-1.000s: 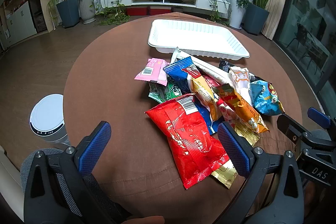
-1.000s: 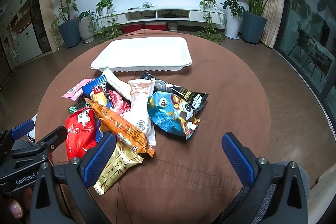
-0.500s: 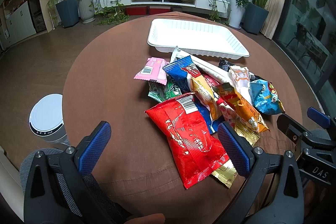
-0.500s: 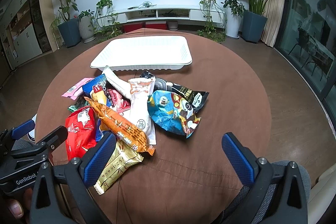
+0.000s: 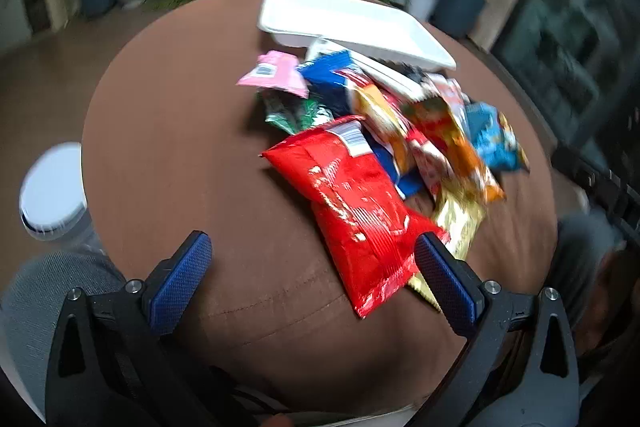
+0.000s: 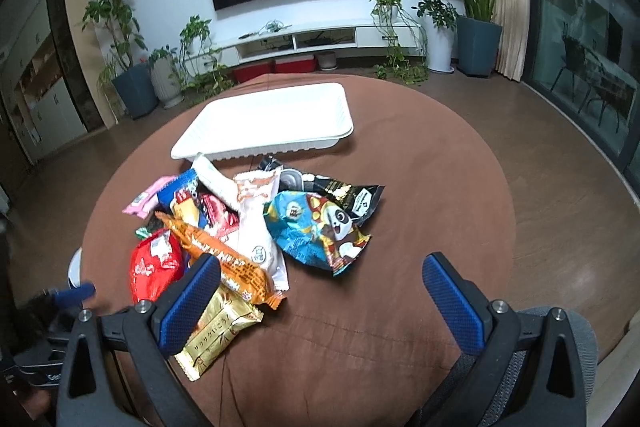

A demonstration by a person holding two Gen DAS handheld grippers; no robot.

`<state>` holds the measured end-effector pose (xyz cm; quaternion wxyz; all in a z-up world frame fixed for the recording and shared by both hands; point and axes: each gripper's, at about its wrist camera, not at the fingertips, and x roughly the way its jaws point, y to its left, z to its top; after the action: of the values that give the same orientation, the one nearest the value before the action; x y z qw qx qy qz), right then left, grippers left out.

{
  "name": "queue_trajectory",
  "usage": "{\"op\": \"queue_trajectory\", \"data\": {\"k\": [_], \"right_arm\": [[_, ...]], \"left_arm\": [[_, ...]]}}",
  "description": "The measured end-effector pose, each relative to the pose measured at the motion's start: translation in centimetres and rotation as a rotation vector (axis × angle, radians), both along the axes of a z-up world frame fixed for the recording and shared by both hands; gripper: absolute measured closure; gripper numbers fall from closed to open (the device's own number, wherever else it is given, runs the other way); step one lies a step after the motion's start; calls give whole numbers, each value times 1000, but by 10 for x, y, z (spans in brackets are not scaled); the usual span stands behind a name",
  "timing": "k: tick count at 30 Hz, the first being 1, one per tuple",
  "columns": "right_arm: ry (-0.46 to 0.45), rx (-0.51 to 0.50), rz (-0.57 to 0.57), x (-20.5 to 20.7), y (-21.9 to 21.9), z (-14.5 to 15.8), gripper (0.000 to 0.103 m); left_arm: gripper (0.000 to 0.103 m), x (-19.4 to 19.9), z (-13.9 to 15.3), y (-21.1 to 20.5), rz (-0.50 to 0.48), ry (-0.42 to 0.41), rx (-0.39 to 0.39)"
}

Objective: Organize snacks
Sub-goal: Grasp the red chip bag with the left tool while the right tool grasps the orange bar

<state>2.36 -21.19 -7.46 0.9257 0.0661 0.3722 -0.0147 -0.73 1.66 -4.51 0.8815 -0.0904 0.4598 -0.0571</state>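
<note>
Left wrist view: looks forward and down from the near left edge of the round table (image 5: pixel 168 131), facing the far wall; the frame is motion-blurred. Right wrist view: looks from the near right edge, same heading, sharp. Both sit close above the tabletop. Shared area: the snack pile (image 5: pixel 392 147) (image 6: pixel 256 227), the white tray (image 5: pixel 348 23) (image 6: pixel 264 119) beyond it, and the plants along the wall.
</note>
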Motion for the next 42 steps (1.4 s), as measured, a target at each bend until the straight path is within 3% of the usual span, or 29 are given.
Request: {"op": "queue_trajectory", "data": {"k": [2,7,12,18,24,29,33,42], "right_arm": [[-3,17,-11,-3,-2,1,0],[14,56,8,-4,-1,-3,3],[35,68,77,1,7,-2,6],[75,53,190,13,7,8,19],[90,51,248,13,15,11,20],[108,43,261,16,14,12,23],[112,32,268,19,14,13,23],[139,-3,392,33,27,16,33]], "left_arm": [[0,4,-1,6,37,8,-29],[0,16,-3,3,86,47,-2],[0,23,-2,-8,66,87,3],[3,33,-6,-16,48,105,-5],[30,53,-14,-28,13,123,16],[41,62,-17,-27,10,108,43],[58,63,-17,-26,-13,96,26],[68,54,-18,-10,-95,104,-78]]}}
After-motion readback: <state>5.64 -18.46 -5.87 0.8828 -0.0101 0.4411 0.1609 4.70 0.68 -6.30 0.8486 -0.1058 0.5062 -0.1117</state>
